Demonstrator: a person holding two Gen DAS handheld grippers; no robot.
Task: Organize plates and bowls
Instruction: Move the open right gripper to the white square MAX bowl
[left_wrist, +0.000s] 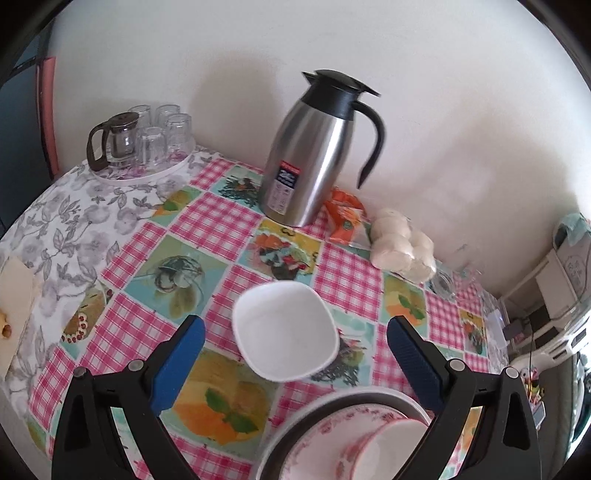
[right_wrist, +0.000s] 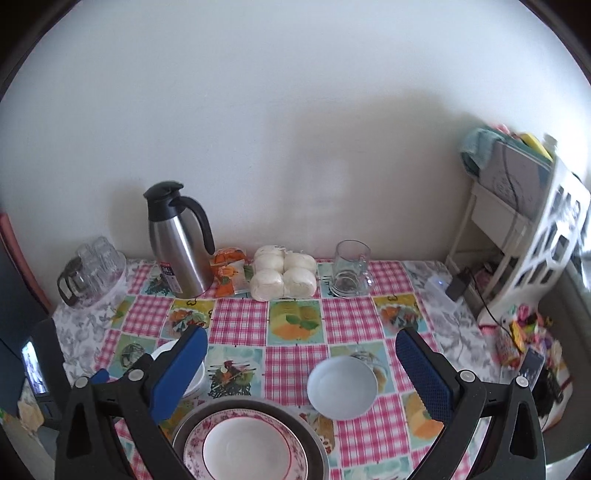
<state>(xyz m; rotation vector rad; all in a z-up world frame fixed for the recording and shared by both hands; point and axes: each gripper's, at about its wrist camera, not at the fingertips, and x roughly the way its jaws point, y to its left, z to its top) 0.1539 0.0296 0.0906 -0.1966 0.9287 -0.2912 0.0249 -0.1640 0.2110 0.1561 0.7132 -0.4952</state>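
Observation:
A white, squarish bowl (left_wrist: 286, 328) sits on the checked tablecloth. My left gripper (left_wrist: 295, 325) is open, and its blue fingers stand on either side of the bowl without touching it. Below it is a stack: a dark-rimmed plate (left_wrist: 295, 417), a pink floral plate (left_wrist: 321, 439) and a floral bowl (left_wrist: 373, 446). The right wrist view shows the same stack (right_wrist: 251, 443) at the bottom. A pale round bowl (right_wrist: 341, 387) lies to its right. My right gripper (right_wrist: 301, 339) hangs open above the table, holding nothing. The white bowl (right_wrist: 162, 350) is half hidden behind its left finger.
Against the wall stand a steel thermos jug (right_wrist: 177, 247), an orange packet (right_wrist: 229, 273), a bag of white buns (right_wrist: 284, 277) and a glass mug (right_wrist: 349, 269). A tray of upturned glasses with a teapot (left_wrist: 140, 144) fills the back left corner. A white shelf (right_wrist: 524, 229) stands right of the table.

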